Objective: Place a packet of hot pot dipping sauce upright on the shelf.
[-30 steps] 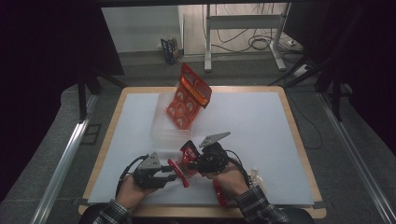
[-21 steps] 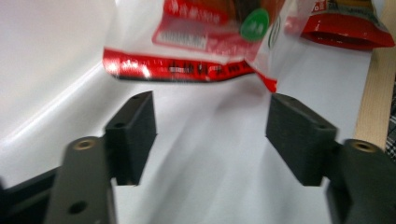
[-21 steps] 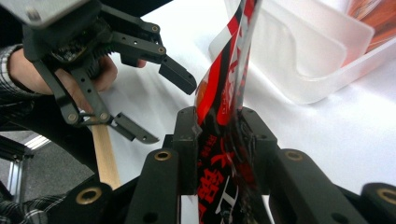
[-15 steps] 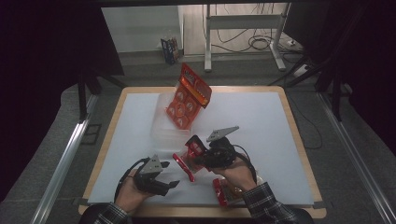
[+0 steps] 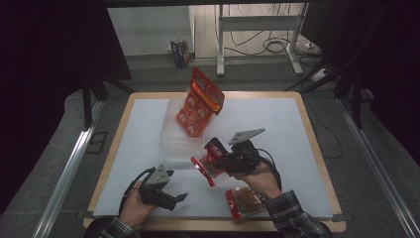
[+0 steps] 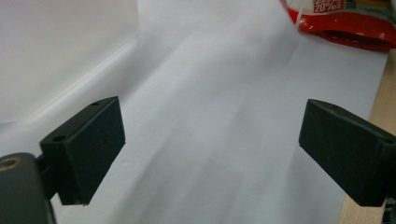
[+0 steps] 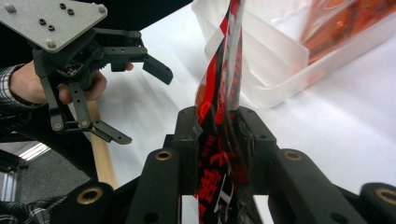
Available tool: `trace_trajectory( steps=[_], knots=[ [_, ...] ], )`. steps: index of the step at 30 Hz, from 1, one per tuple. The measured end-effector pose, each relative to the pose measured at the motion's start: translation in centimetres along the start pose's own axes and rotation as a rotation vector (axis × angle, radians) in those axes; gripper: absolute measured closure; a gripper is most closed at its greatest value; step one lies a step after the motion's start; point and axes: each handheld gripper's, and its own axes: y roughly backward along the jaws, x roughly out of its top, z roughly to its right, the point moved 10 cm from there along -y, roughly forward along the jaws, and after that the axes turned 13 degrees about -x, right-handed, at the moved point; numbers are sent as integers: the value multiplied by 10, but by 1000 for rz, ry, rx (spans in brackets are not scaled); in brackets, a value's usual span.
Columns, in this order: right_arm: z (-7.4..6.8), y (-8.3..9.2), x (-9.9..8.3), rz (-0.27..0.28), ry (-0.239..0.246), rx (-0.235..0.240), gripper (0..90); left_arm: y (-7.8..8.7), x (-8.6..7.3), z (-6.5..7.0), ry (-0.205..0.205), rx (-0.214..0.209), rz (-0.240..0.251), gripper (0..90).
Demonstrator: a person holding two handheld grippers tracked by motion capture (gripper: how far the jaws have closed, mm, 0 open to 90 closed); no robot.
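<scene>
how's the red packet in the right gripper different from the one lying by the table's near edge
The held red packet is pinched in the right gripper and lifted clear of the white sheet, standing on edge; the lying packet rests flat on that sheet, untouched. The held one shows a thin red side in the high view, the lying one its clear window and brownish contents. Both are red printed snack packs.

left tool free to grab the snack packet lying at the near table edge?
Probably yes. The left tool stands open with nothing between its jaws, which have just been opening, and bare white table lies between it and the snack packet. The right tool, shut on another red packet, hangs just above.
</scene>
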Motion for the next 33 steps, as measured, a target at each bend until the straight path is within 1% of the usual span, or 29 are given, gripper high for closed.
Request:
trace_trajectory(
  steps=[3, 6, 12, 15, 17, 24, 28, 30, 33],
  knots=[
    [2, 3, 1, 1, -1, -6, 707, 1, 1, -1, 1, 7, 9, 46],
    [8, 10, 2, 9, -5, -21, 709, 3, 1, -4, 11, 22, 29, 36],
    [20, 15, 4, 17, -25, -49, 711, 6, -1, -6, 14, 40, 32, 18],
    [24, 16, 8, 20, -23, -62, 711, 7, -2, -5, 16, 44, 34, 15],
    [28, 16, 11, 25, -20, -68, 712, 8, -3, -6, 15, 45, 30, 9],
    [39, 15, 28, 54, -23, -87, 713, 12, -4, -8, 38, 51, 50, 0],
    [42, 13, 34, 64, -19, -86, 714, 13, -4, -8, 37, 55, 50, 0],
    [44, 11, 42, 78, -15, -90, 714, 12, -5, -8, 39, 53, 46, 0],
    [46, 7, 50, 89, -13, -88, 714, 12, -5, -8, 38, 53, 43, 0]
  ],
)
